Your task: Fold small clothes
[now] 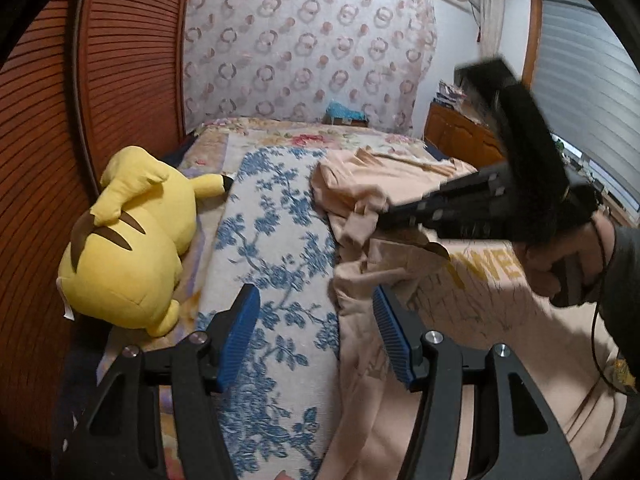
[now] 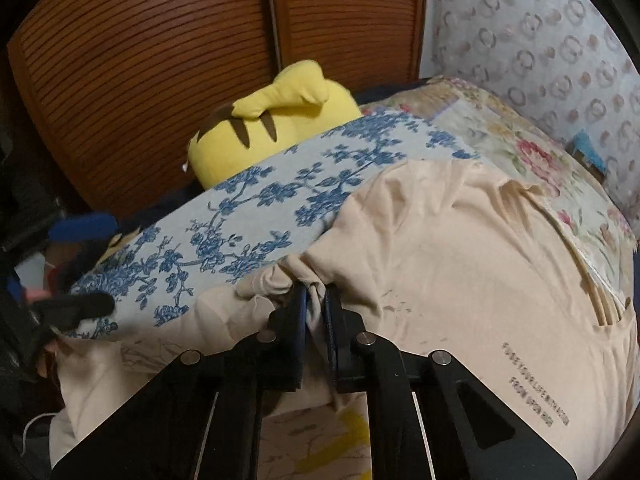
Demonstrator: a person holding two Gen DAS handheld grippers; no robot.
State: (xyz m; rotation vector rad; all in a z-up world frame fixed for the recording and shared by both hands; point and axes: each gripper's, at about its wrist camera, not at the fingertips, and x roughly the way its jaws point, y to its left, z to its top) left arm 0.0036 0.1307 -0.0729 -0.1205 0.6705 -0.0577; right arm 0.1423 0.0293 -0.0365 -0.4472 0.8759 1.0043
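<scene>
Over shirt (image 2: 440, 264) — right hand-held gripper (image 2: 316, 300) clamped.

Right tool (image 1: 384, 218) smeared by motion blur in the left wrist view, tips lost in bunched fabric. Yellow lettering on the peach T-shirt (image 2: 460, 248) half covered by the hand (image 1: 560, 276), unreadable. Small dark print in the right wrist view too tiny to make out. Pikachu plush (image 2: 276, 120) lower half hidden behind the blue floral blanket (image 2: 224, 224). Left tool (image 2: 80, 226) just a blur at the frame edge. Clutter on the wooden dresser (image 1: 460, 136) too small to identify.
</scene>
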